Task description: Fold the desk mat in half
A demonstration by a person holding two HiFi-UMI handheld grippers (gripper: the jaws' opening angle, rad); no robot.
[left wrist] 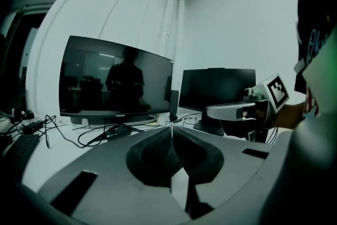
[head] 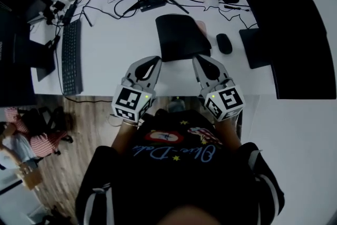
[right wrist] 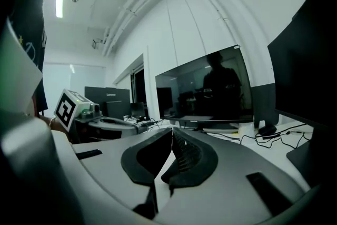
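Black and smooth, the mat lies folded on the white worktop, mid-width and a little nearer the front edge than the back. It makes a rough rectangle, and its near right corner bulges in a soft curve.

Bare white surface runs wide on the mat's left as far as the keyboard, which lies lengthwise along the left edge. On the right the room is tighter, with a rounded black mouse just beside the mat. Thin black cables loop along the back edge under the glossy monitor.

The left tongs and right tongs hang over the front edge, their tips near the mat's two near corners; whether they touch it cannot be told. In each gripper view the grey jaws with their dark ribbed pads are pressed together, with nothing between them: left tongs, right tongs.
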